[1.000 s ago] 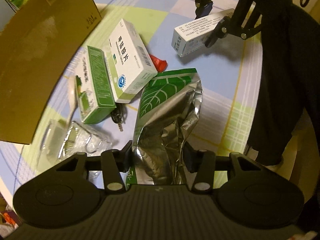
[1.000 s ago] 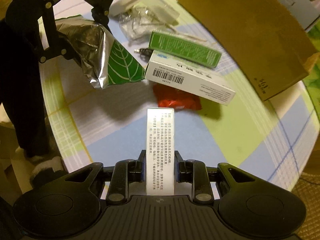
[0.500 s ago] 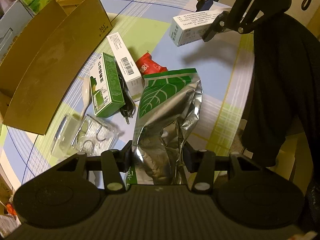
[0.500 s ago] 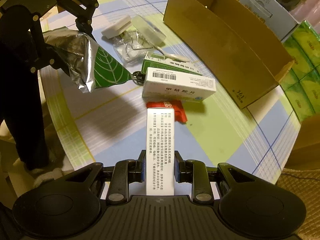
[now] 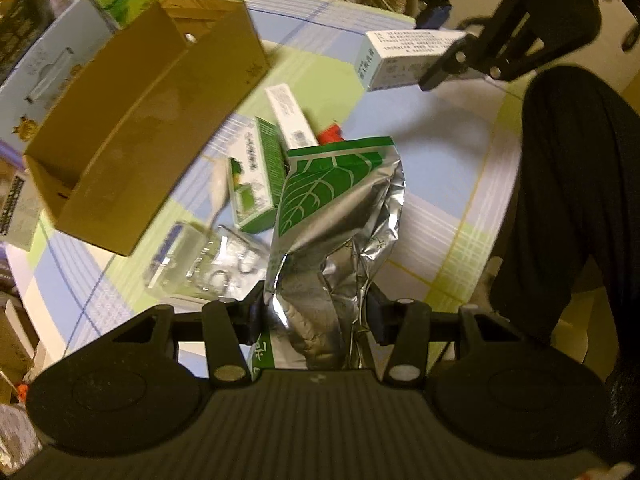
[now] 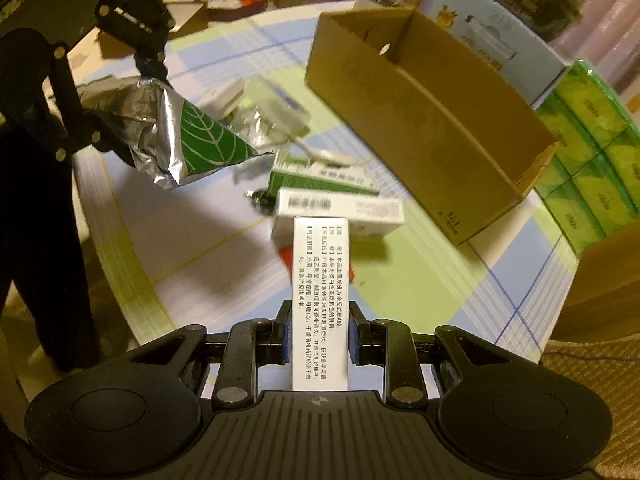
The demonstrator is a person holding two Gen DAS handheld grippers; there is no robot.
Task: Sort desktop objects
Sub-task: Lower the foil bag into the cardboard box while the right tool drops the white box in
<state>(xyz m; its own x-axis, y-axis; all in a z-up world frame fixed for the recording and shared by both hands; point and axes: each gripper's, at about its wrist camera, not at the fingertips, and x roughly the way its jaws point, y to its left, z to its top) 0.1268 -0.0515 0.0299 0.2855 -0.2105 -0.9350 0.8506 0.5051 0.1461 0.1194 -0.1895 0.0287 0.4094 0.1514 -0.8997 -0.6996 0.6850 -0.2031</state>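
A crumpled foil pouch (image 5: 336, 216) is clamped in the left gripper (image 5: 316, 312), and a white medicine box (image 6: 320, 304) is gripped by the right gripper (image 6: 319, 336); both are held above the table (image 6: 224, 280). Beyond, a green box (image 6: 320, 178), another white box (image 6: 340, 210) and a red packet (image 5: 330, 134) are clustered before the open cardboard box (image 6: 432, 120) near the far edge.

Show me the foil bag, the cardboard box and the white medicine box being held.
foil bag (image 5: 340, 216): left wrist view, green leaf print.
cardboard box (image 6: 432, 128): right wrist view, long outer side wall.
white medicine box (image 6: 320, 300): right wrist view, printed top face.
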